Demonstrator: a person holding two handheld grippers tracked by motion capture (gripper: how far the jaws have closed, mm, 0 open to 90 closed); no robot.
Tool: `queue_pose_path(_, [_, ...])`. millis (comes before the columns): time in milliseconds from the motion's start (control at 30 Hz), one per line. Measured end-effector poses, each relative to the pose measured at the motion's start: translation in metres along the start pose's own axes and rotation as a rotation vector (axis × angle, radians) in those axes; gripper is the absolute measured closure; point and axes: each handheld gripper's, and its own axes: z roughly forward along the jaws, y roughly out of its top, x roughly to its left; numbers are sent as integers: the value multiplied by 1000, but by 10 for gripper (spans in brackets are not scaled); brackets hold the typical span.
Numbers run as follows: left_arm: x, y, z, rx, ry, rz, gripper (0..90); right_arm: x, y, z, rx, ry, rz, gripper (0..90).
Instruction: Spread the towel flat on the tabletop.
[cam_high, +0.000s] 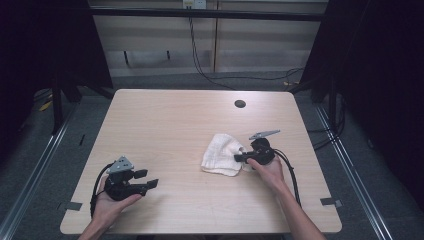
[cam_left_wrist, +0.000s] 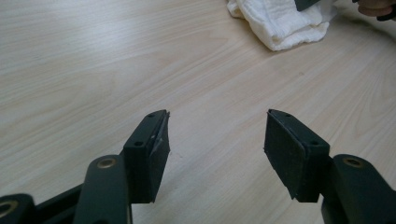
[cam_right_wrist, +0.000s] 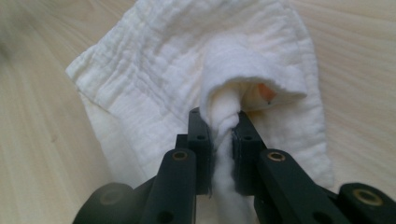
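Observation:
A white cloth (cam_high: 221, 155) lies crumpled on the right half of the wooden table (cam_high: 165, 130). My right gripper (cam_high: 241, 158) is shut on a pinched fold of the cloth (cam_right_wrist: 187, 70), which bunches up between its pads (cam_right_wrist: 201, 140). A small orange bit (cam_right_wrist: 266, 92) peeks from under the raised fold. At the table's front left my left gripper (cam_high: 147, 179) rests low in the hand, open, with nothing between its pads (cam_left_wrist: 152, 154). From the left gripper view the cloth (cam_left_wrist: 280, 21) lies far ahead at the upper right.
A round cable hole (cam_high: 240, 104) sits near the table's far edge. Cables (cam_high: 292, 175) trail from the right gripper toward the front right. Metal rails (cam_high: 35, 170) run along the floor on both sides.

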Motion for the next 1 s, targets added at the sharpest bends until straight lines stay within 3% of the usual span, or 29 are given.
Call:
queue_pose_path(133, [-4,2,1,-3,-4,6,449,12,-1,3,13,25,6,815])
queue_pose_path(233, [-6,3,-1,-6,-28,36,543,26,-1,5,33,18,-24,814])
queue_pose_path(300, [-8,2,-1,0,-46,58,594,41,0,8,31,48,-49,813])
queue_pose_path(333, [-8,2,-1,0,-46,58,608,41,0,8,31,48,-49,813])
queue_pose_path(367, [-9,2,-1,-5,-54,59,614,50,0,11,37,63,-61,811])
queue_pose_path(533, [-8,5,-2,-39,-64,39,619,66,2,17,32,99,-80,796])
queue_pose_path(600, [-9,7,0,-42,-66,49,634,73,2,21,42,95,-102,771])
queue_pose_path(767, [-18,10,6,-17,-89,86,710,75,2,24,58,92,-112,545])
queue_pose_path(867, [-26,15,9,-3,-110,103,757,72,4,9,25,80,-114,480])
queue_pose_path(933, [-32,22,15,5,-135,119,767,70,6,-4,-1,66,-124,472])
queue_pose_path(967, [-35,25,18,7,-142,126,770,69,6,-17,-31,52,-136,526])
queue_pose_path(1000, [-38,28,21,10,-147,131,770,69,6,-17,-31,52,-136,526])
